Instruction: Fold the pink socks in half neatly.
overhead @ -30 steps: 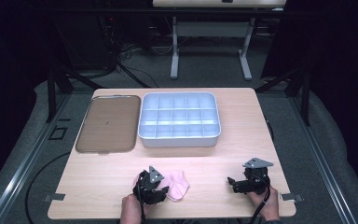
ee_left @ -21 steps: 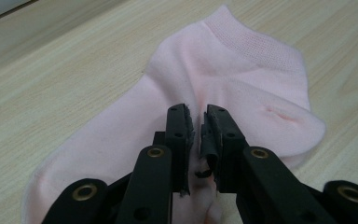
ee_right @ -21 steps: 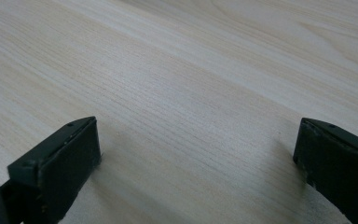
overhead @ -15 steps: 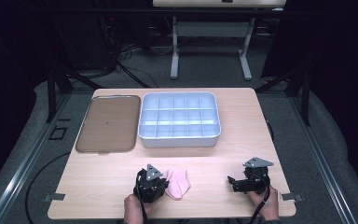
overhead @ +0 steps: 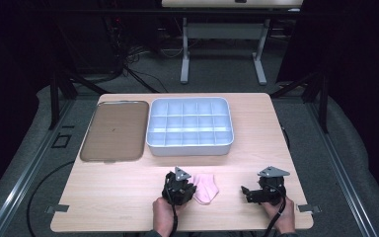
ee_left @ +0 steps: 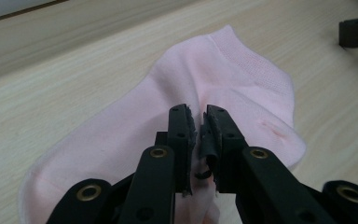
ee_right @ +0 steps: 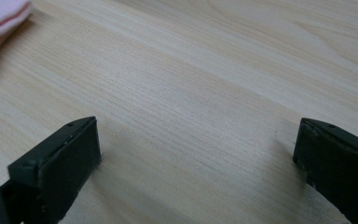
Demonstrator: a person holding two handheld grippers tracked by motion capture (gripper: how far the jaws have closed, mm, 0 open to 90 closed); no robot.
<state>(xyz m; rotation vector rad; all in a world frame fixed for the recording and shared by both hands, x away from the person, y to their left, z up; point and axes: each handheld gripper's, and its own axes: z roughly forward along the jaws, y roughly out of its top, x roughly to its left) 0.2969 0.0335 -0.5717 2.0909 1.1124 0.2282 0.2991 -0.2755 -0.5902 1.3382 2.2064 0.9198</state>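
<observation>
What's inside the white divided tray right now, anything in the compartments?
The divided tray looks empty: the compartments show bare bottoms in the high view. The near wall hides part of the front row. The pink sock lies on the table.

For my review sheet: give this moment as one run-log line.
left gripper: jaws just closed, pinching pink sock | right gripper: open, nothing between | divided bin, brown tray: untouched

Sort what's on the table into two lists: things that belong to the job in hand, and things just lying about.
In the job:
- pink sock, pinched in a fold between the jaws of the left gripper, which have just been closing
- left gripper

Lying about:
- white divided tray, apart from the sock
- brown flat tray
- right gripper, jaws wide over bare table
</observation>
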